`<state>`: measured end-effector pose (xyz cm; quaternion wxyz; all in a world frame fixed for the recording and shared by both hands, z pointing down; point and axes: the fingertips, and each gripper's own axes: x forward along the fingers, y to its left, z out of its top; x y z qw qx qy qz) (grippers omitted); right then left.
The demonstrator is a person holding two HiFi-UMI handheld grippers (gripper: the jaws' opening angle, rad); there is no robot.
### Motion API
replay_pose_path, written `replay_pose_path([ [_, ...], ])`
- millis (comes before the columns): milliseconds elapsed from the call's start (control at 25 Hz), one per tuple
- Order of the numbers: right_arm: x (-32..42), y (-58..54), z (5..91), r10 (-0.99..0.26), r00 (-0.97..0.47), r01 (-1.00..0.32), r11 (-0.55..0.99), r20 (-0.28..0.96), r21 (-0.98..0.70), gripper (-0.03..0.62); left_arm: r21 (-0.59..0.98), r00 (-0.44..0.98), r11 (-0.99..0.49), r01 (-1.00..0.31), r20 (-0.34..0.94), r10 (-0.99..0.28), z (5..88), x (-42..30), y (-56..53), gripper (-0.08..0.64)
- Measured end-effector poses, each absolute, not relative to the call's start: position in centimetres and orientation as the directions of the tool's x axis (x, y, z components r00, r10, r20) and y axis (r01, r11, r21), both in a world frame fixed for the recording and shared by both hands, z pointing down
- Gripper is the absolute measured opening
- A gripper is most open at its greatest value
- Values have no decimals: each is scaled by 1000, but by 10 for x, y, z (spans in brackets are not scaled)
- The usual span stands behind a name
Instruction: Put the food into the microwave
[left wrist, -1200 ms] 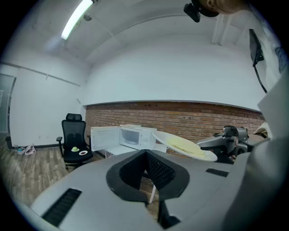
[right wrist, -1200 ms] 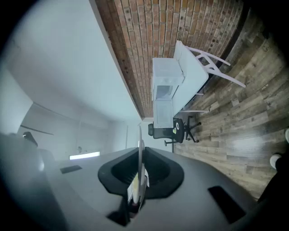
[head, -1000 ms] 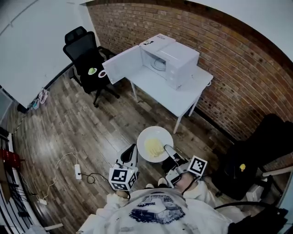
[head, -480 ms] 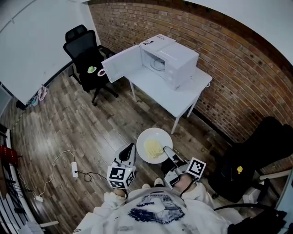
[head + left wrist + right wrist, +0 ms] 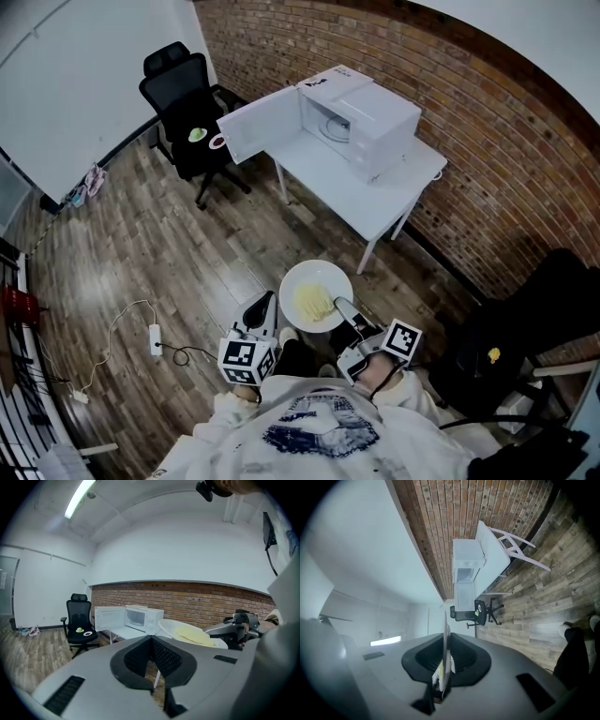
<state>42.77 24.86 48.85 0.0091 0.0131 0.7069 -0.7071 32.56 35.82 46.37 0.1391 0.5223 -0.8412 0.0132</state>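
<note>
We are pinching the rim of a white plate (image 5: 302, 277), carrying yellow food (image 5: 316, 302), with our right gripper (image 5: 343, 307). Our left gripper (image 5: 263, 307) is pressing its jaws together, empty. Far off, the microwave (image 5: 364, 112) is standing open on a table (image 5: 349, 195).

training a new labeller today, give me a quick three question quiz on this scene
1. True or false: the door of the microwave is shut.
2. Which gripper holds the plate of food, left or right?
3. Fill in: the microwave stands on a white ____.
Key: 1 false, it hangs open; 2 the right gripper, clamped on the rim; 3 table.
</note>
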Motion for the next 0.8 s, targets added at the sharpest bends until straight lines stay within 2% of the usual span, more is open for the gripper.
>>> replay_pose_path([
  [360, 369, 221, 496, -16, -1000, 14, 7, -15, -1000, 35, 140, -388, 428, -893, 244, -889, 474, 262, 326, 8],
  [800, 240, 189, 500, -84, -996, -14, -4, 15, -1000, 35, 155, -315, 360, -920, 255, -914, 481, 123, 281, 8],
])
